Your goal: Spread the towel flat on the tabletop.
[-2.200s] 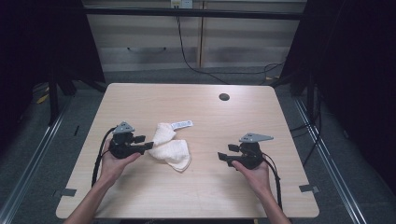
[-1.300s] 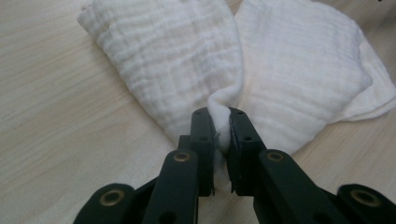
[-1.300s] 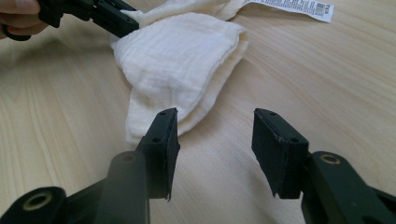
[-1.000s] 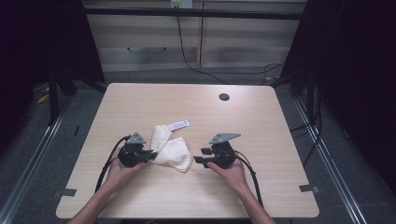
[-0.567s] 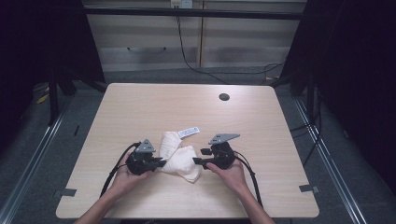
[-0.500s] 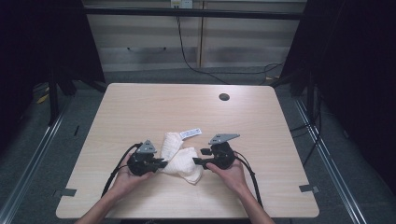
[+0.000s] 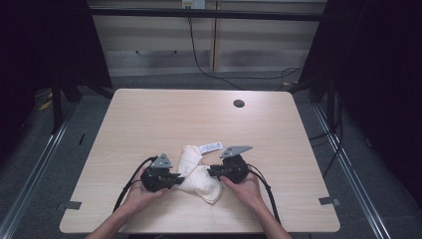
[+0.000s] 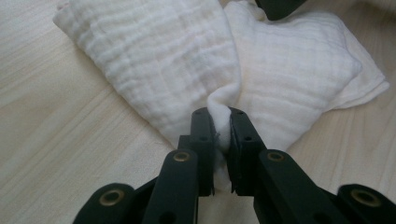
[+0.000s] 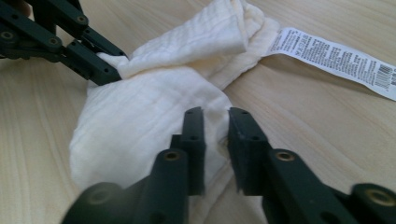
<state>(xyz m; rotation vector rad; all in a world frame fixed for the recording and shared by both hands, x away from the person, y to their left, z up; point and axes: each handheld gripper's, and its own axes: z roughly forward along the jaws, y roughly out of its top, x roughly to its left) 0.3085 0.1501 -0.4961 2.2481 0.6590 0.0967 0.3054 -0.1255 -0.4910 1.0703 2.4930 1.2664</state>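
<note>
cloth (image 7: 199, 175) slid right, label (image 7: 210, 148) beside

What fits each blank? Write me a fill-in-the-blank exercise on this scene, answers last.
1. The left gripper has its jaws ____ on a fold of the white cloth.
2. The cloth's label carries printed text and a ____.
3. The dark round spot on the table lies near its ____ edge.
Answers: shut; barcode; far.
</note>
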